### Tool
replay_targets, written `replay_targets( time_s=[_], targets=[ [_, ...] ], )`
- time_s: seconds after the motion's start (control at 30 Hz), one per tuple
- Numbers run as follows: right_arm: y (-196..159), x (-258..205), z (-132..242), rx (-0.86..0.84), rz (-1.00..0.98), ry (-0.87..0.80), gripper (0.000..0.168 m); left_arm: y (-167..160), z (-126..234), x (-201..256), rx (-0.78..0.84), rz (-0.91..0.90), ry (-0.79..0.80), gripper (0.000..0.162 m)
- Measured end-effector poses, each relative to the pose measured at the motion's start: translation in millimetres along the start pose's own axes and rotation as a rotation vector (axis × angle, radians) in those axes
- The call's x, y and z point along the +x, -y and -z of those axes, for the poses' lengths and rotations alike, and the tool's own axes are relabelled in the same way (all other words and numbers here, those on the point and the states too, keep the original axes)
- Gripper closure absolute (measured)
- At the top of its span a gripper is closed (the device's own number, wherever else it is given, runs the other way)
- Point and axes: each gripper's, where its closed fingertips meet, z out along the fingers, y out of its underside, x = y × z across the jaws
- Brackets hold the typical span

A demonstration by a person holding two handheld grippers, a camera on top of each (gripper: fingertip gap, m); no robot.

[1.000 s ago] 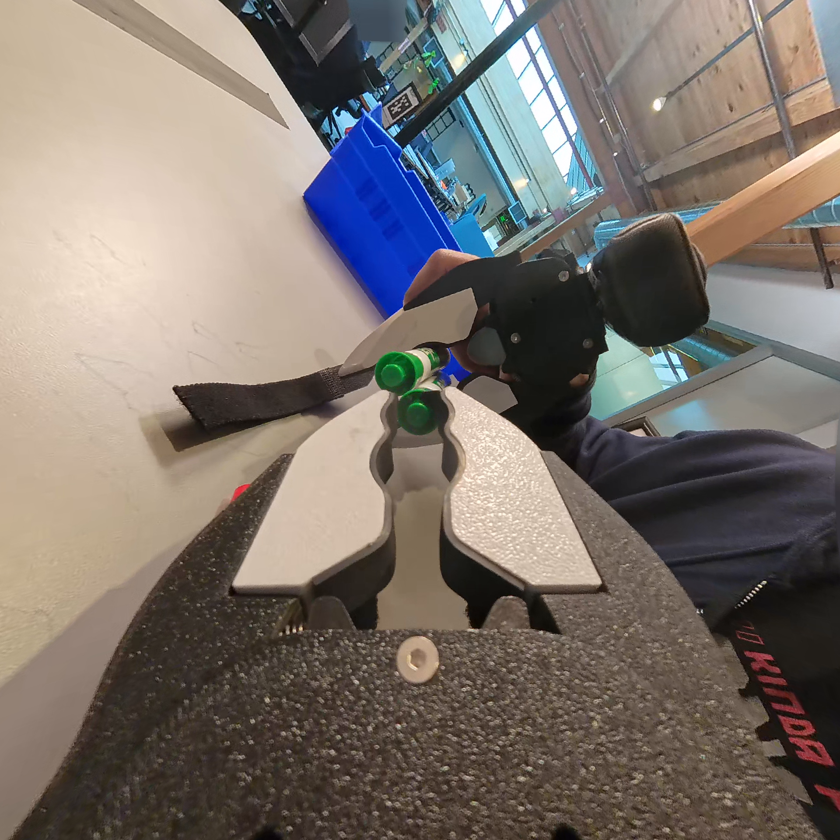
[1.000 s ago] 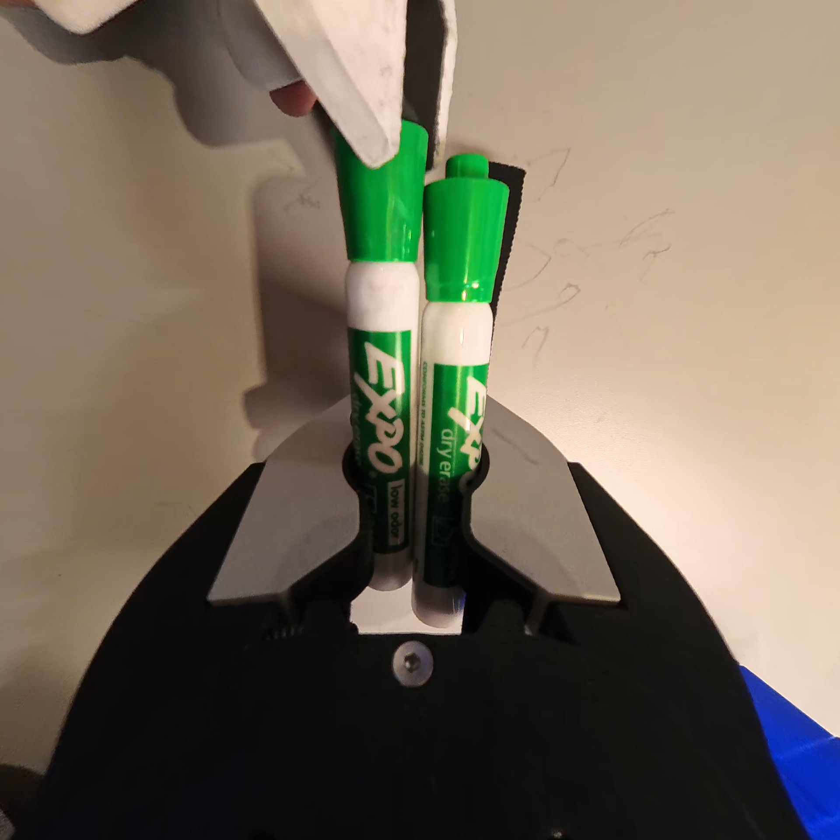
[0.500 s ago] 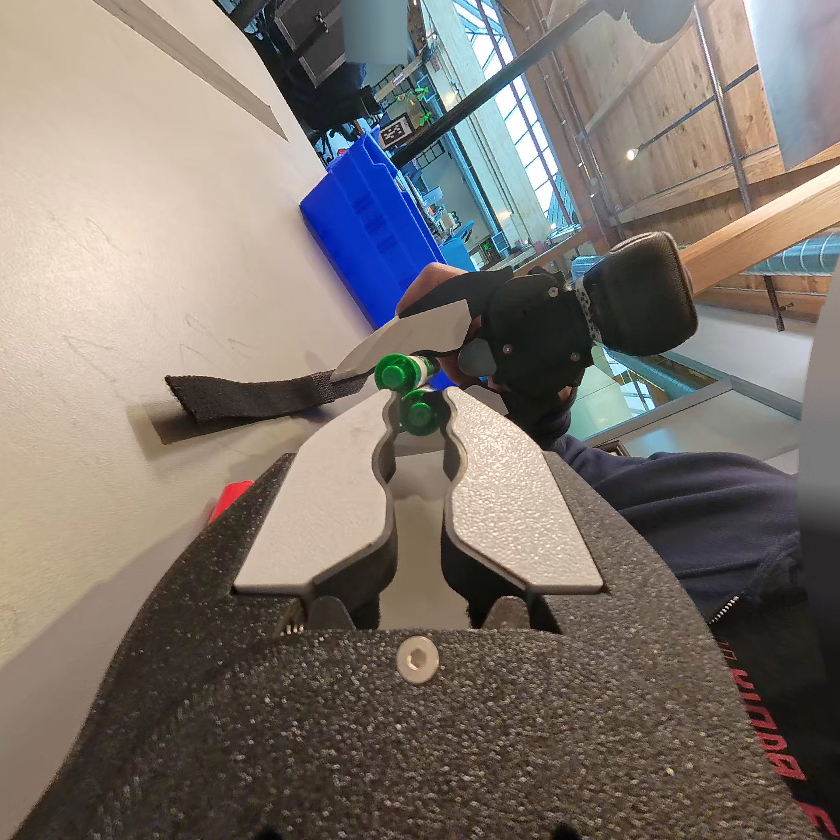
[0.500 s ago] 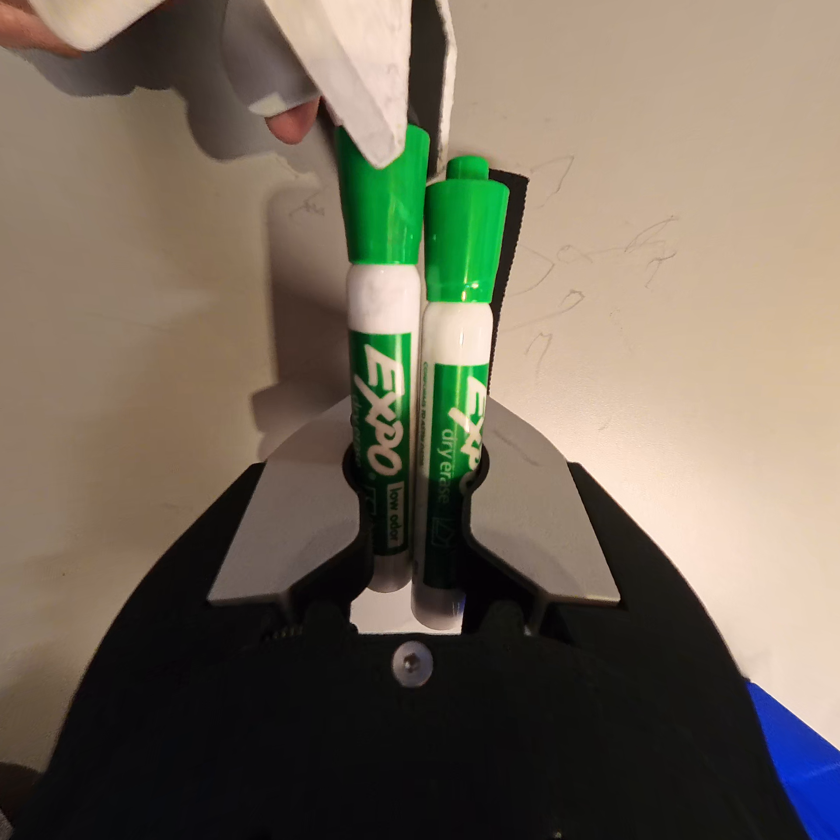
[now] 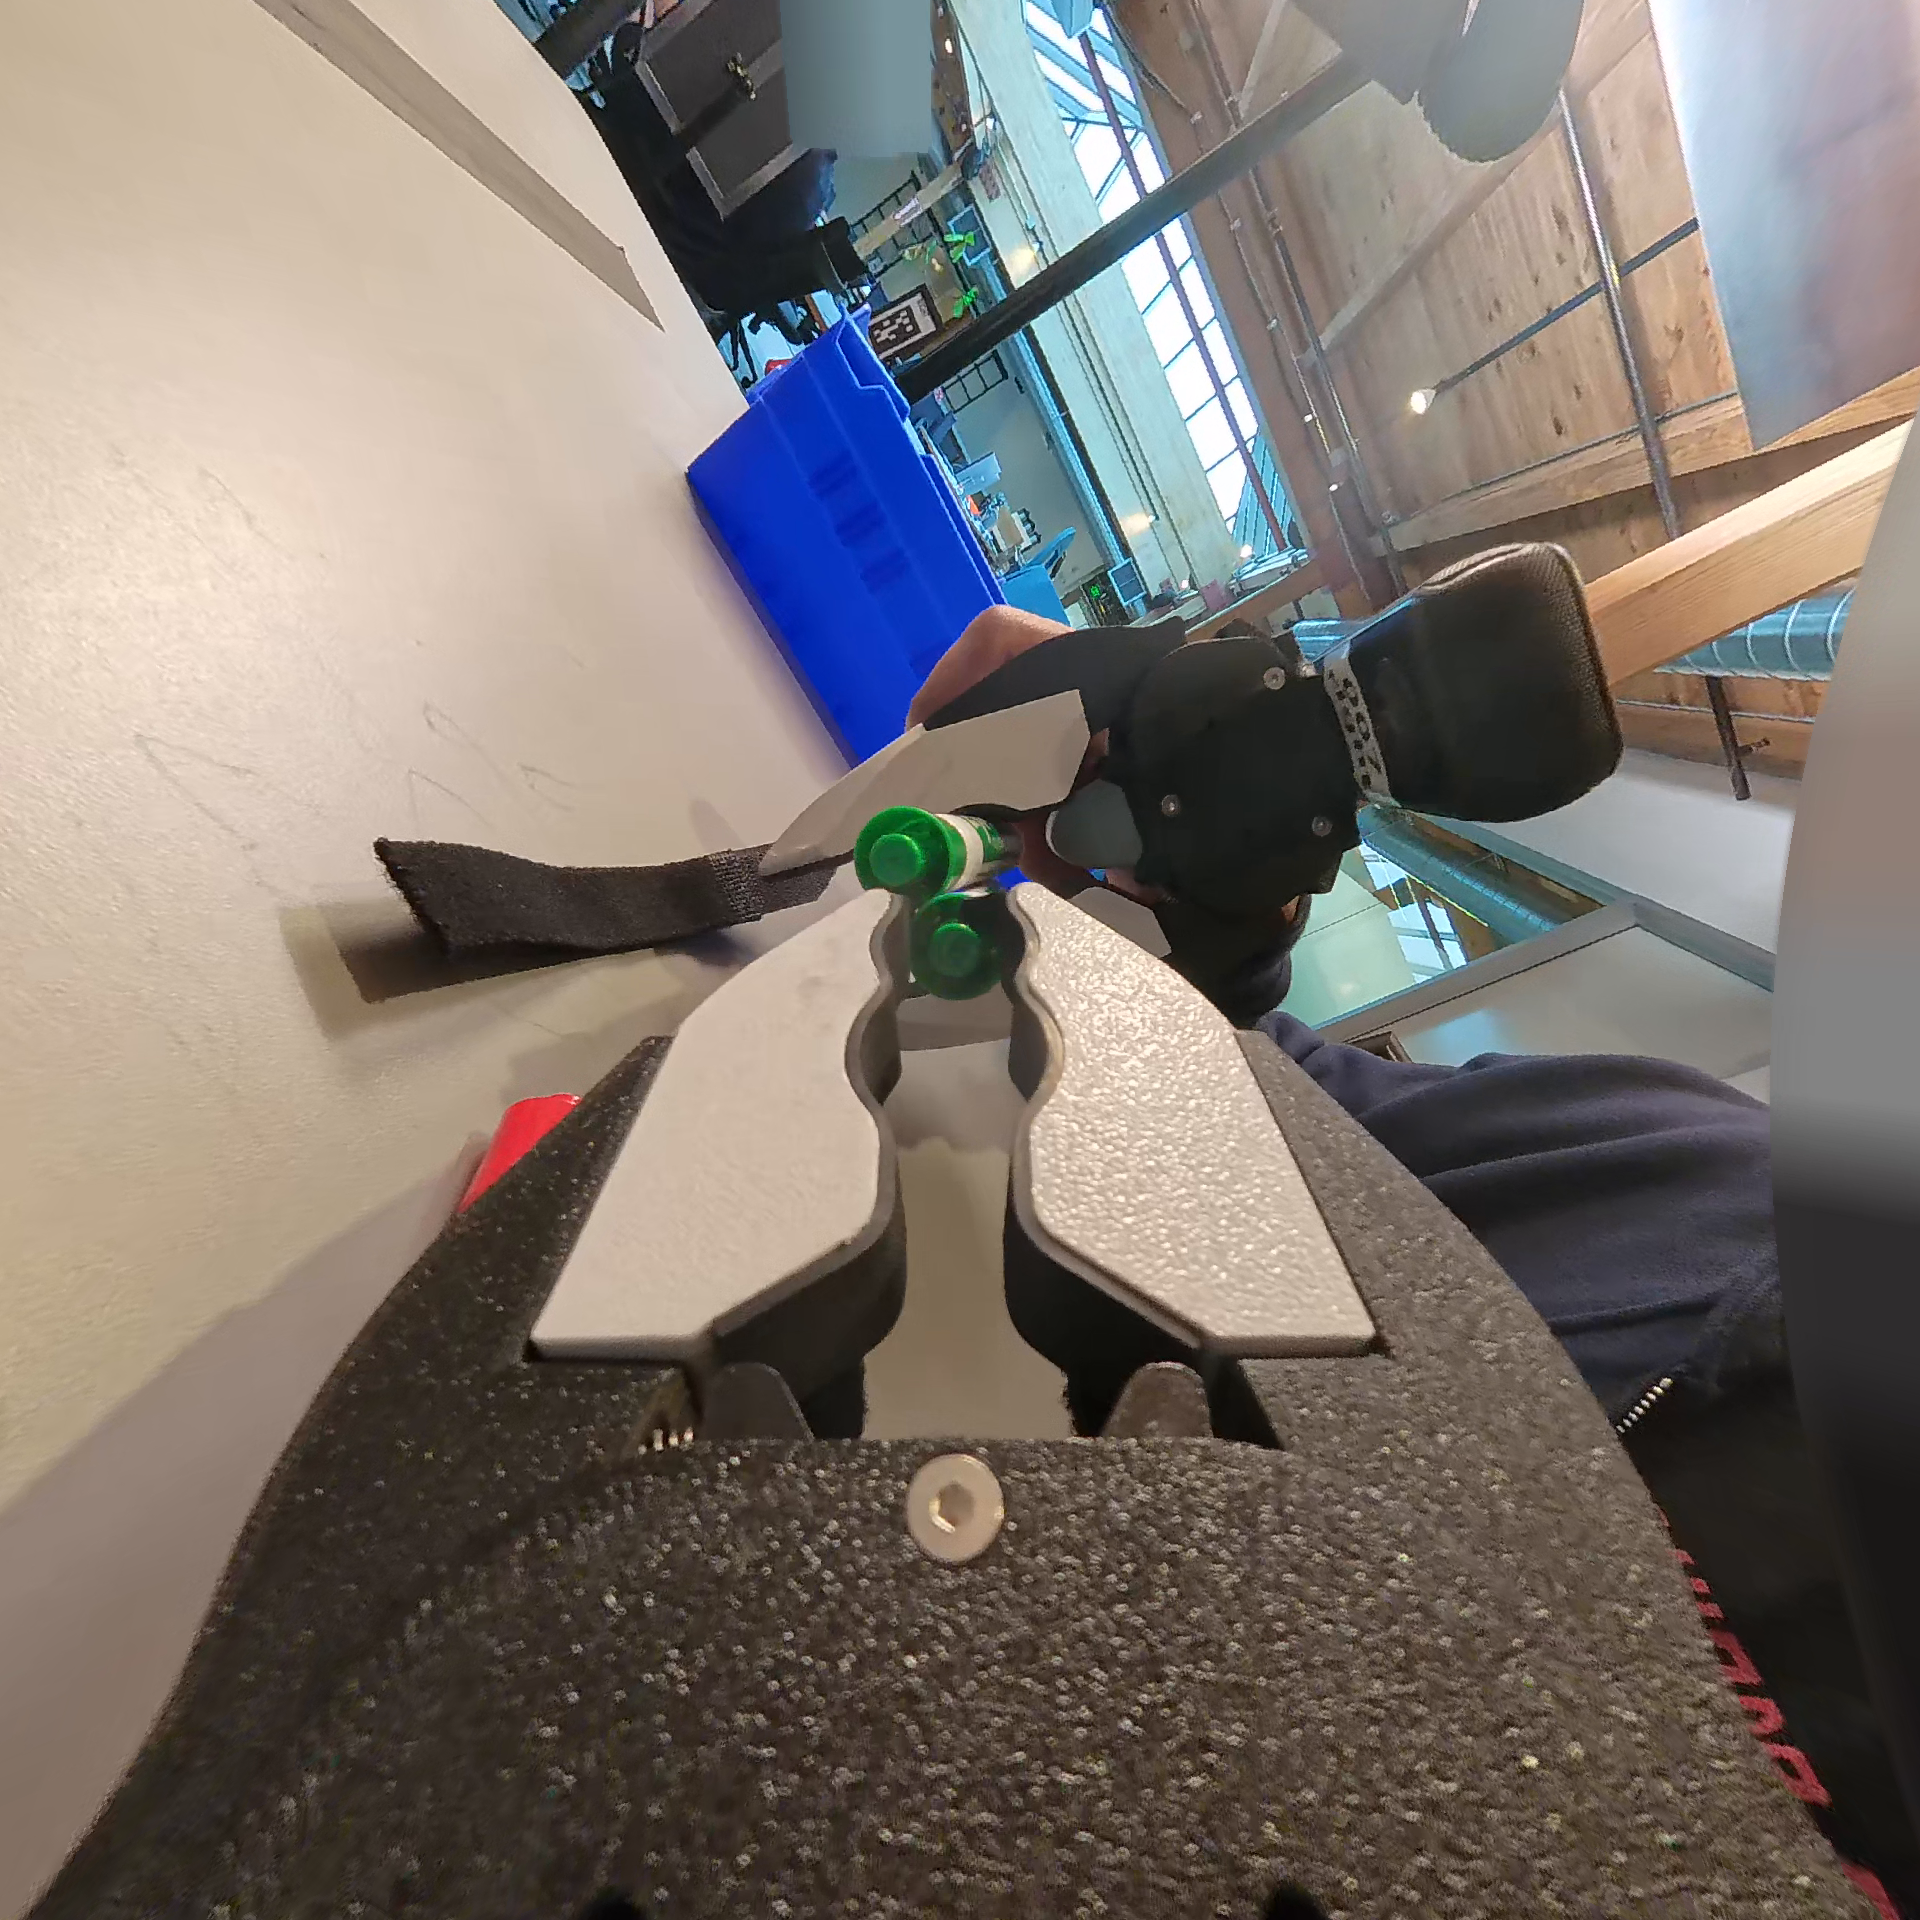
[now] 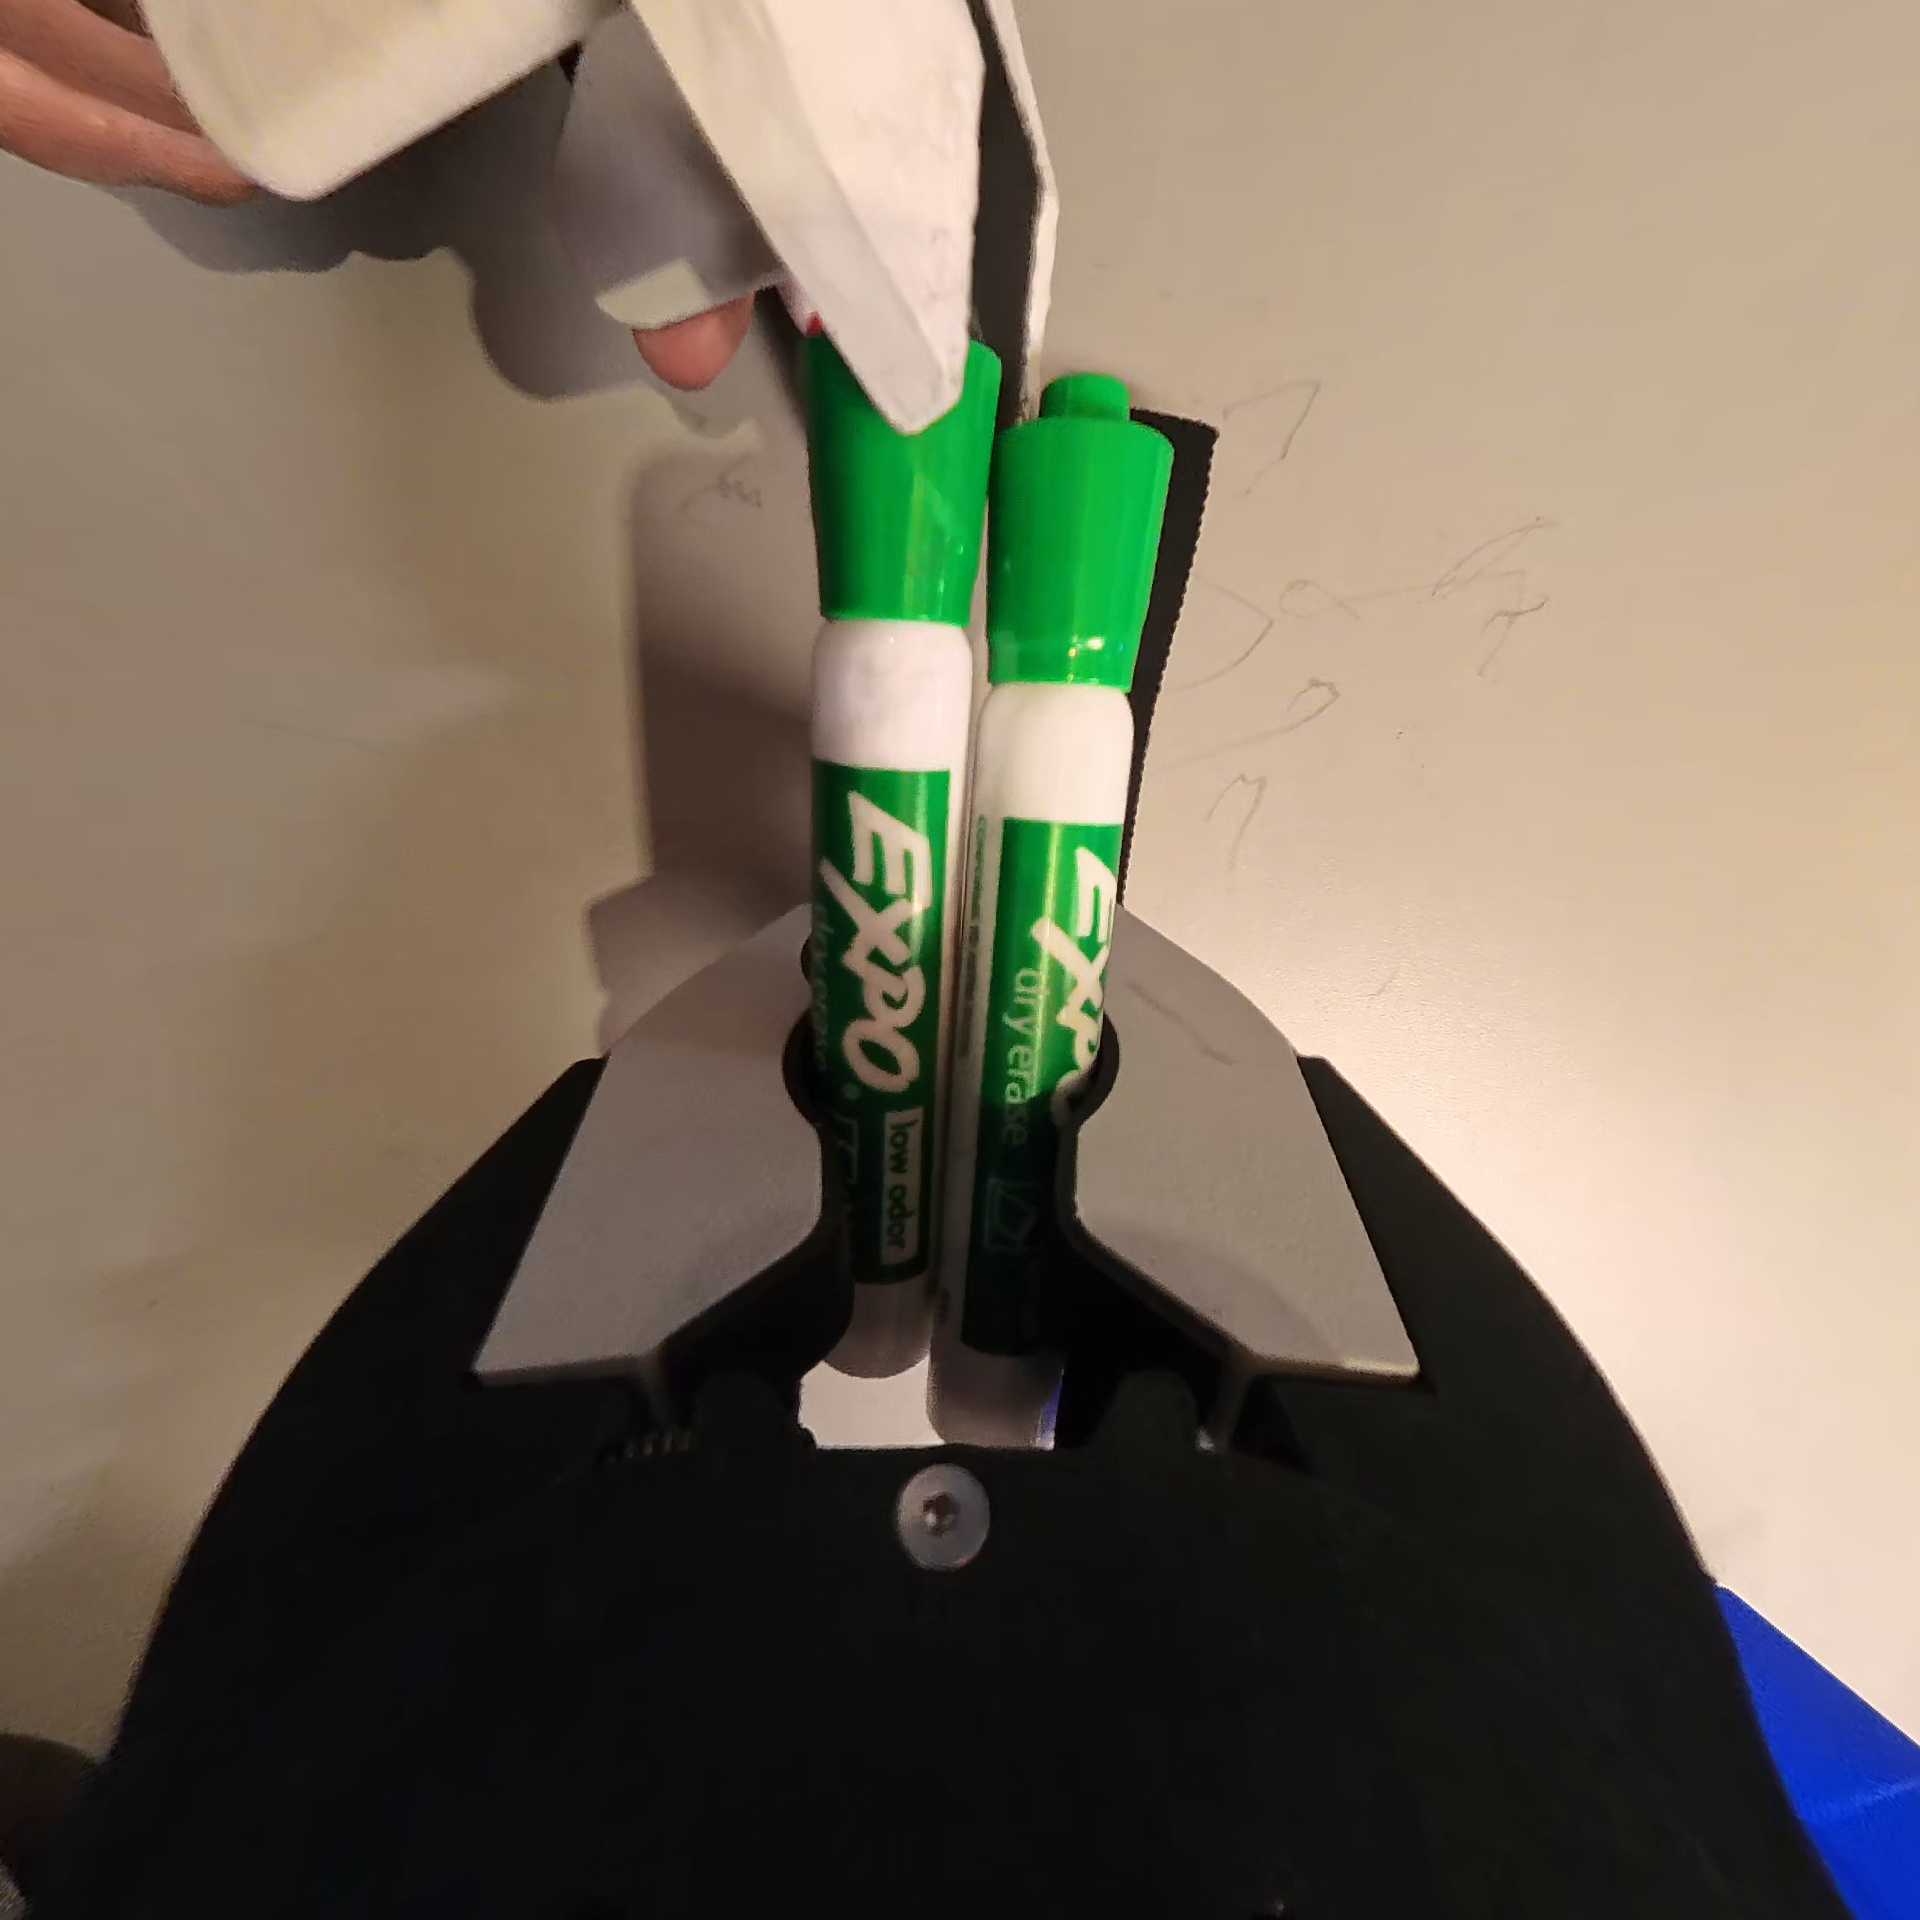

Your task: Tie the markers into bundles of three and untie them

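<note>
My right gripper [image 6: 961, 935] is shut on two green markers side by side, the left one [image 6: 894, 790] and the right one [image 6: 1060, 769], caps pointing away over the table. My left gripper [image 5: 954, 914] faces them, its tips close around one green cap [image 5: 951, 951]; the other cap [image 5: 904, 847] sits just beyond. In the right wrist view the left gripper's fingers [image 6: 883, 239] cover the left marker's cap end. A black strap [image 5: 582, 899] lies flat on the table under the markers; it also shows in the right wrist view [image 6: 1169, 540]. A red marker [image 5: 525, 1127] peeks out beside my left gripper.
A blue bin [image 5: 831, 520] stands on the table behind the right gripper; its corner shows in the right wrist view [image 6: 1839, 1745]. The pale tabletop [image 5: 260, 571] carries faint pen marks. A person's dark sleeve [image 5: 1558, 1195] is at the right. My right fingertips sit around 8 cm from my left ones.
The left gripper has shifted a little along the marker caps and more of the red marker shows beside it. The right gripper still holds both green markers in the same way.
</note>
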Motion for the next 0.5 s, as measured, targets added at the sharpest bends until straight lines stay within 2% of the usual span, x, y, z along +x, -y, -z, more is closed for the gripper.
replay_targets(
  time_s=[0.5],
  targets=[
    [-0.3,2.4,-0.5,0.002,-0.003,-0.003,0.127,0.8,-1.9,-1.1,0.031,-0.039,0.037,0.145]
  ],
)
